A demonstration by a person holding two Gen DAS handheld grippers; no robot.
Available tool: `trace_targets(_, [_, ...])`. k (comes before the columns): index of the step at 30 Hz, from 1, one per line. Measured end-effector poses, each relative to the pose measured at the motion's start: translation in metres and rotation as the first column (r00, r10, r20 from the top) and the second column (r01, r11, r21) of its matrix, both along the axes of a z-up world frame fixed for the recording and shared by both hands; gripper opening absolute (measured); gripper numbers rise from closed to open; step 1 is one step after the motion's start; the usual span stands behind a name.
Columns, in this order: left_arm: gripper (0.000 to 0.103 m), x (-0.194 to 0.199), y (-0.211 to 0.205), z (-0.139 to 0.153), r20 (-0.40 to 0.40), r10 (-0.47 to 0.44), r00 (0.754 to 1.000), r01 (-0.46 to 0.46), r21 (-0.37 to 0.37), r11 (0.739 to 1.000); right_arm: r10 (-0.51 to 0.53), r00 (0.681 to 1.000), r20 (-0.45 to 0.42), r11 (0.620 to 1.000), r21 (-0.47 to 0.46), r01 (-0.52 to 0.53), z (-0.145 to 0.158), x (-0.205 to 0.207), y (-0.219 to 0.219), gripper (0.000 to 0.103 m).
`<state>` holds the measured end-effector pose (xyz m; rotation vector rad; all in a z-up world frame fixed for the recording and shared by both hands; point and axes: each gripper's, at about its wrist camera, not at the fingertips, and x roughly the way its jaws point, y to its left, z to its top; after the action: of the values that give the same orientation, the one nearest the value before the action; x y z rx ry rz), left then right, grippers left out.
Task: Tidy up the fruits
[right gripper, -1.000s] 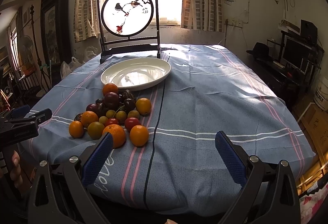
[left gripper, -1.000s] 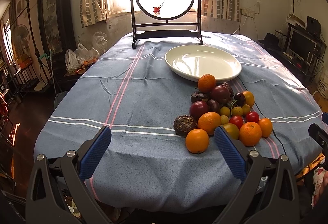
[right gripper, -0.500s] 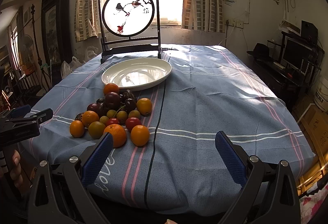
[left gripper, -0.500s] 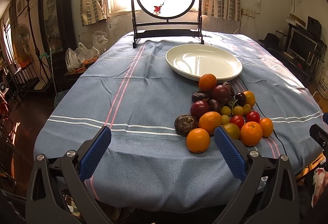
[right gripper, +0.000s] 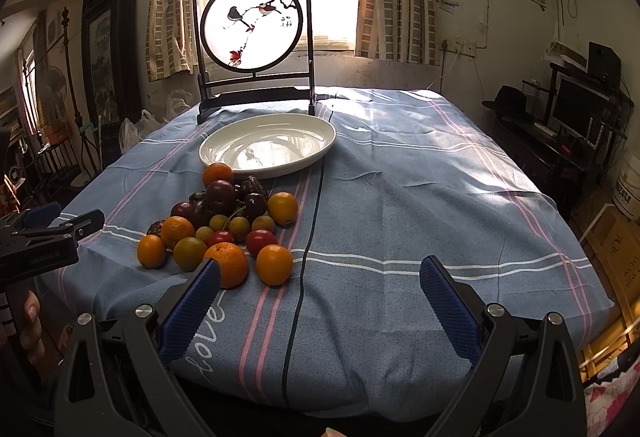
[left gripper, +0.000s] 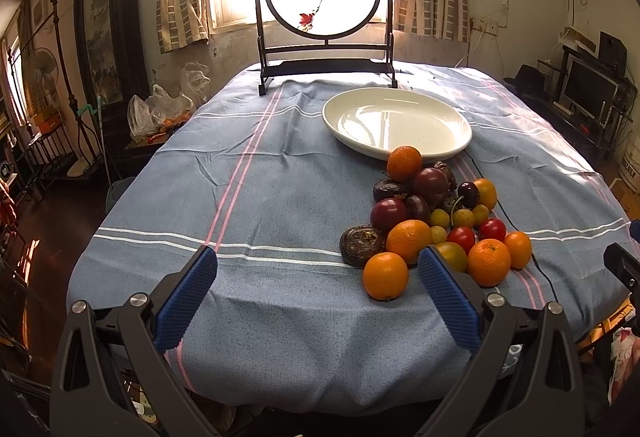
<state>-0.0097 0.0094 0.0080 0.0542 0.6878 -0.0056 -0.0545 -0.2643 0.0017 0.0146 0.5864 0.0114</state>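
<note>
L gripper (left gripper: 318, 291) and R gripper (right gripper: 320, 295) both hang wide at the near table edge, holding nothing, prob. staged for a first pick, since the fruit pile (left gripper: 436, 221) lies untouched on the cloth (left gripper: 256, 197) just in front of the empty plate (left gripper: 396, 123), likely the drop spot. Pile = smooth round oranges, glossy dark plums, small red tomatoes, yellow-green berries, one wrinkled brown fruit (left gripper: 362, 243) at the L edge; nearest orange (left gripper: 385, 275) sits between L fingers in view. Plate is white, glazed, shallow w/ raised rim; cloth is blue woven w/ pink/white stripes, slightly creased, and a thin black cable (right gripper: 308, 249) runs just R of the pile.
</note>
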Motion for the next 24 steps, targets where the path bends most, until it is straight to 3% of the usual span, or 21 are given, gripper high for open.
trace_targets(7, [0.098,0.000,0.000,0.000,0.004,0.001,1.000,-0.001,0.003,1.000,0.006,1.000,-0.004,1.000,-0.002,-0.006,-0.001,0.001,0.001,0.100])
trace_targets(12, [0.098,0.003,0.000,-0.006,-0.013,-0.016,1.000,0.016,-0.001,1.000,0.083,0.994,-0.069,0.996,0.014,-0.083,-0.017,0.015,0.004,0.097])
trace_targets(17, [0.098,0.011,-0.005,-0.027,-0.061,-0.078,0.995,0.078,0.010,0.997,0.222,0.960,-0.171,0.975,0.029,-0.220,-0.039,0.043,0.018,0.069])
trace_targets(22, [0.098,0.019,-0.009,-0.041,-0.089,-0.101,0.991,0.104,0.035,0.994,0.213,0.956,-0.203,0.976,-0.002,-0.217,-0.053,0.068,0.029,0.058])
trace_targets(24, [0.098,0.023,-0.008,-0.045,-0.101,-0.103,0.990,0.107,0.032,0.994,0.224,0.946,-0.234,0.973,-0.005,-0.232,-0.057,0.078,0.031,0.045])
